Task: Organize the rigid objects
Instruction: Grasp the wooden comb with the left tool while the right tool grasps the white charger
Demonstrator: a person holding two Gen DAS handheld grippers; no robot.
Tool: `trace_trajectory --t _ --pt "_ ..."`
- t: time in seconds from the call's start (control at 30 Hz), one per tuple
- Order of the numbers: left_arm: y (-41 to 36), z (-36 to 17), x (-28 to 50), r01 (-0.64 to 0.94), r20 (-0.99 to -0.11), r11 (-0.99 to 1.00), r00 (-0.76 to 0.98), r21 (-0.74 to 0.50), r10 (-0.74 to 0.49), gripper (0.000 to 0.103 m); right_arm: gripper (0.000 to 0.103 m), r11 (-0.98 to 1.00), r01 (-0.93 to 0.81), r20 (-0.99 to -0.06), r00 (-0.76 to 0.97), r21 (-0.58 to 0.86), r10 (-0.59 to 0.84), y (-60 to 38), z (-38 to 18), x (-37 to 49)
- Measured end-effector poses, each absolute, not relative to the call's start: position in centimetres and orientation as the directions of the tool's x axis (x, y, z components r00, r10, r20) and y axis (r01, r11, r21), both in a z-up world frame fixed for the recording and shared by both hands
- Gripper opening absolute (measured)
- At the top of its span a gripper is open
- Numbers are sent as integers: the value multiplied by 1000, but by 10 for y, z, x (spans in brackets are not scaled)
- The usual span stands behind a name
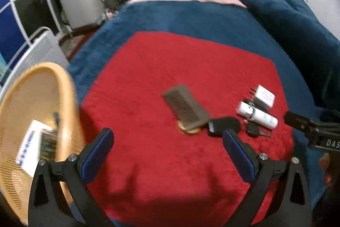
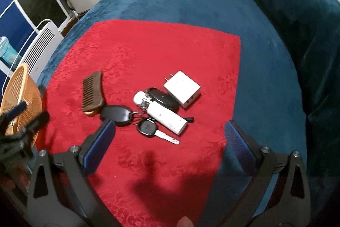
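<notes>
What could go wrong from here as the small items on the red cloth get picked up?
The car key is ringed to the black fob, so lifting one will probably drag the other and may nudge the white tube beside it. The comb lies partly over a round tan object, which could shift when it is lifted. Both the left hand-held gripper and right hand-held gripper are open and empty.
</notes>
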State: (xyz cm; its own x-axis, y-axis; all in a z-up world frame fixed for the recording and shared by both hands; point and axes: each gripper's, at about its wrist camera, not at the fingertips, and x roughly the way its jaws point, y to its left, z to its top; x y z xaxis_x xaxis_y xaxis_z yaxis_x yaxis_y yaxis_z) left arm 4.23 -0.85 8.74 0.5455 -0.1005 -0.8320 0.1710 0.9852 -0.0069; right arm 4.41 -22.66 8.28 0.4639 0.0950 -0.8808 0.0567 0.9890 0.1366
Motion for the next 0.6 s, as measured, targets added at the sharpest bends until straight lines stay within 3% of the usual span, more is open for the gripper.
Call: trace_trajectory --t 0.23,0.53,0.6 --pt "-27 49 58 193 -880 981 463 -14 -104 102 102 985 76 -893 437 155 107 -234 64 56" --pt "-3 34 79 81 -890 994 444 -74 -103 102 102 961 199 -898 431 190 89 -252 45 94" --pt "1 32 82 63 -891 994 441 -86 -105 102 97 949 245 -903 422 198 80 -253 39 104"
